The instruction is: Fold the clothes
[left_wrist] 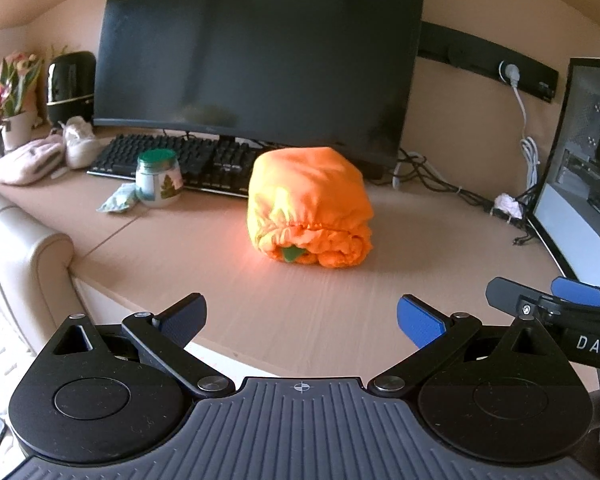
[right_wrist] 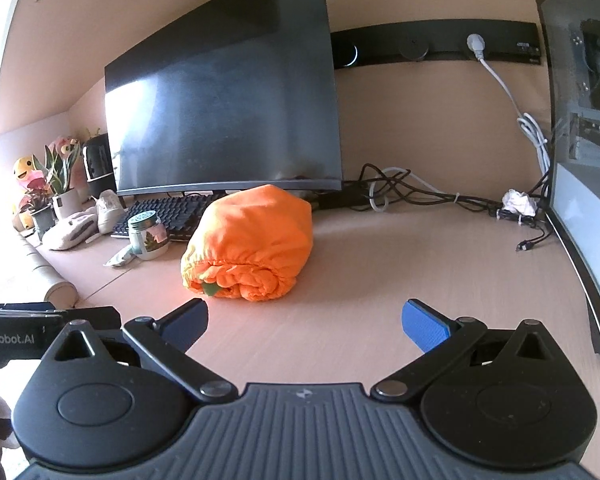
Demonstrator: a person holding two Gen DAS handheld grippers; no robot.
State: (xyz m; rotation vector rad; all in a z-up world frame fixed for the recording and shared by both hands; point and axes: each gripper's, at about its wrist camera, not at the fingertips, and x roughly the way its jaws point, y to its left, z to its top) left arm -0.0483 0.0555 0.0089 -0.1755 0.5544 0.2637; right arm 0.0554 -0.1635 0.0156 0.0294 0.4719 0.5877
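An orange garment (left_wrist: 309,204) lies folded into a compact bundle on the wooden desk (left_wrist: 300,300), its gathered elastic edge and a green tag facing me. It also shows in the right wrist view (right_wrist: 252,242). My left gripper (left_wrist: 300,320) is open and empty, held back from the bundle near the desk's front edge. My right gripper (right_wrist: 306,322) is open and empty too, short of the bundle. The right gripper's fingers show at the right edge of the left wrist view (left_wrist: 548,300).
A black monitor (left_wrist: 260,48) and keyboard (left_wrist: 172,160) stand behind the bundle. A green-lidded jar (left_wrist: 158,178) and a wrapper sit to its left, with plants, slippers and a speaker further left. Cables (right_wrist: 420,192) and a PC case (right_wrist: 580,160) are at the right.
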